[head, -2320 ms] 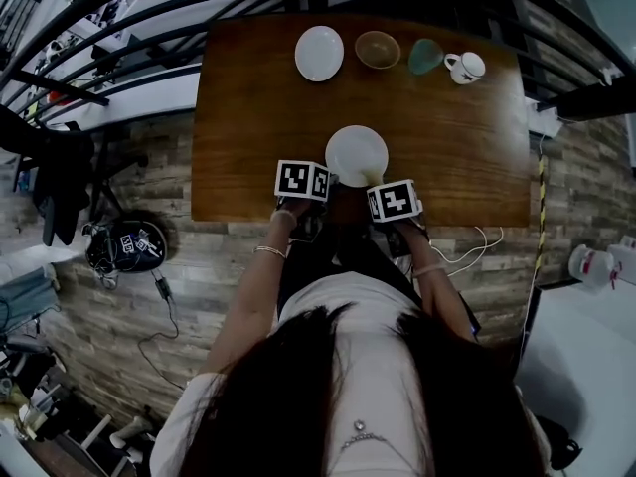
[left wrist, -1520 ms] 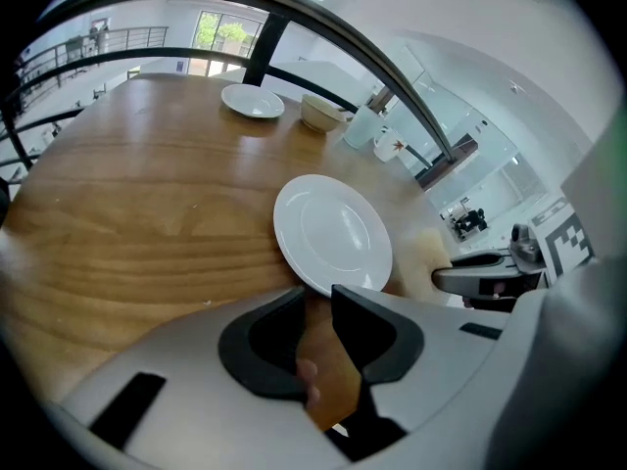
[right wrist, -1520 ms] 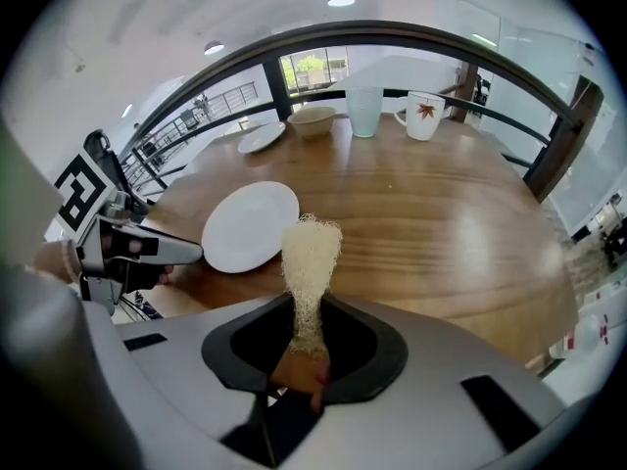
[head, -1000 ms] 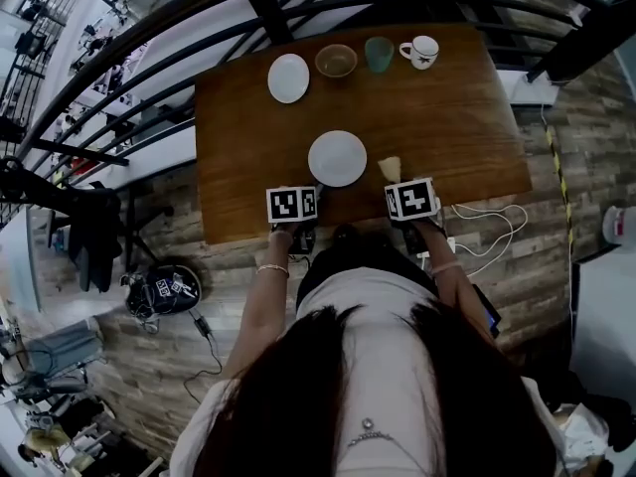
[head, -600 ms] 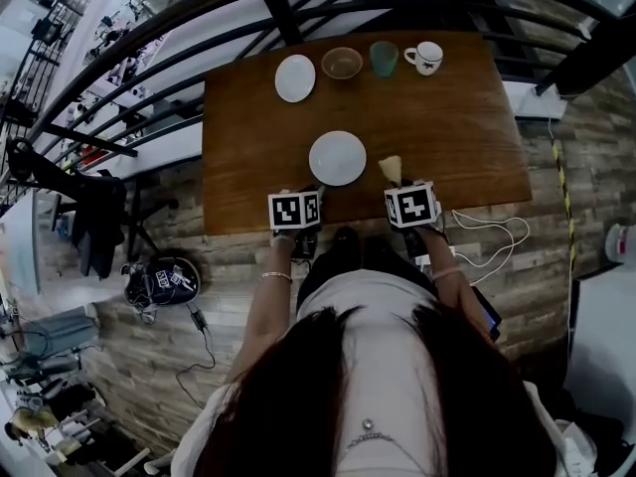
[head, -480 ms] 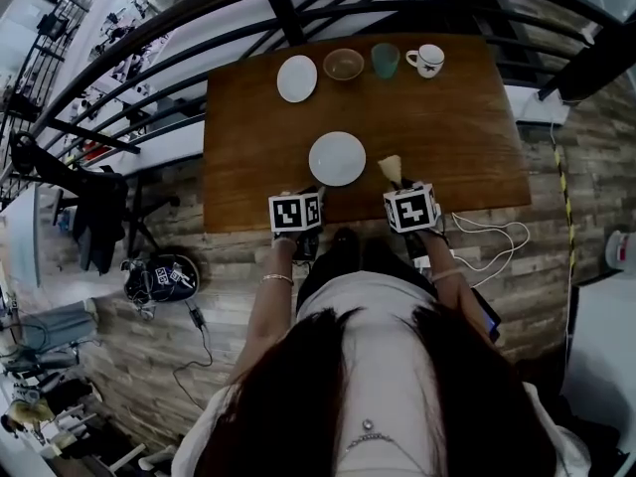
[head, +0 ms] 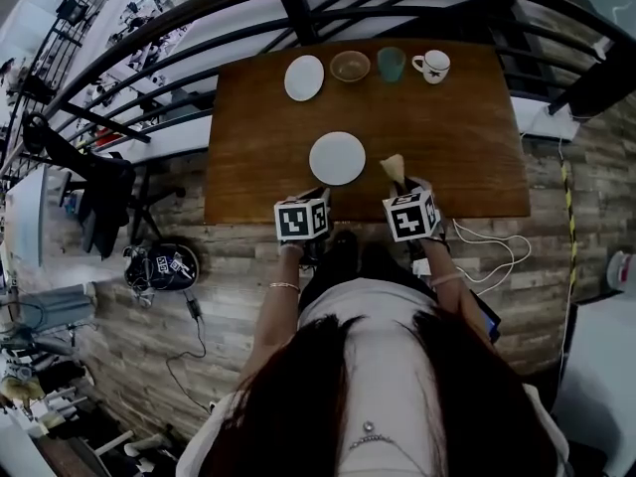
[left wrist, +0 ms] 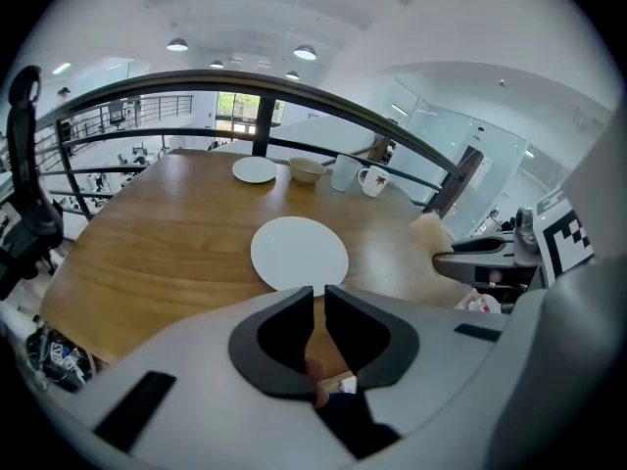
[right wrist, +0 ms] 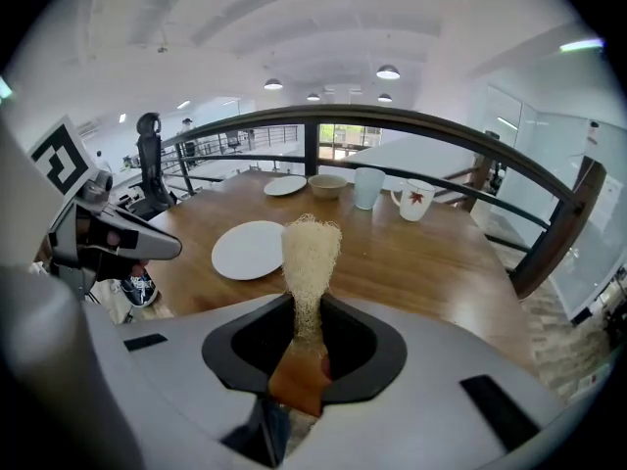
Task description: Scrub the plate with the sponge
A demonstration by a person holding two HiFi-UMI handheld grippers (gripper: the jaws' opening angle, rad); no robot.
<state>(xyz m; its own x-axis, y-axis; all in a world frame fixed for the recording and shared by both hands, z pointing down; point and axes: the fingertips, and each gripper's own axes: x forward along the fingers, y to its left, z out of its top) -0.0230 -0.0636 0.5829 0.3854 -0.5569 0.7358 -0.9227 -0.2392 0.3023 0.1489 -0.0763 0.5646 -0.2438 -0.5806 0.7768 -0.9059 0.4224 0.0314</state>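
Note:
A white plate (head: 337, 158) lies flat on the wooden table (head: 467, 147), in the middle near the front edge. My right gripper (head: 401, 187) hovers to the plate's right, shut on a tan fibrous sponge (head: 394, 167) that sticks up past the jaws (right wrist: 312, 248). The sponge is apart from the plate (right wrist: 248, 250). My left gripper (head: 318, 197) hangs at the table's front edge just short of the plate (left wrist: 299, 253), its jaws nearly together with nothing between them.
Along the far edge stand a small white plate (head: 304, 78), a brown bowl (head: 350, 66), a teal cup (head: 391, 64) and a white mug (head: 433, 66). A curved black railing (right wrist: 411, 120) runs behind the table. Cables (head: 492, 246) lie on the floor at the right.
The sponge was at the plate's near rim; it is now off the plate, to its right. Both grippers have drawn back slightly toward the front edge. The plate has stayed put.

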